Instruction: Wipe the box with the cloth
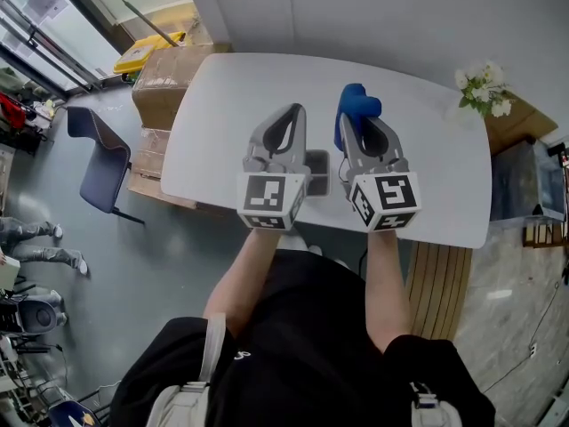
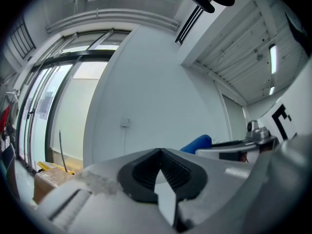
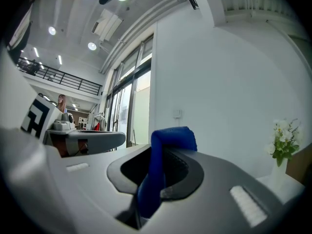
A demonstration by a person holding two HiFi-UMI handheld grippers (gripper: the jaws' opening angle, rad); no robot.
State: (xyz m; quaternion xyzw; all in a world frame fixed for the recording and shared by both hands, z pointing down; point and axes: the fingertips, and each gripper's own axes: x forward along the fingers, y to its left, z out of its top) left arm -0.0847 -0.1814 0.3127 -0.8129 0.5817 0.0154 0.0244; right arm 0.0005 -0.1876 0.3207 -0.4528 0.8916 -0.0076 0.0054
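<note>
Two tools held out level, side by side, over the near part of the white bench (image 1: 222, 105).
Both forearms reach straight ahead. Flowers (image 1: 483, 87) stand at the bench's far right, and cardboard boxes (image 1: 164, 83) sit on the floor to its left. The left tool (image 1: 295, 109) is clenched on nothing. The right tool (image 1: 364, 124) grips the blue cloth (image 1: 357, 101). A small grey box (image 1: 317, 171) lies on the bench between them.

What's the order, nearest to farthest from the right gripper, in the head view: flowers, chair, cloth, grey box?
1. cloth, clamped in the right gripper.
2. box, on the table, just to the gripper's left.
3. flowers, at the table's far right corner.
4. chair, on the floor left of the table.
</note>
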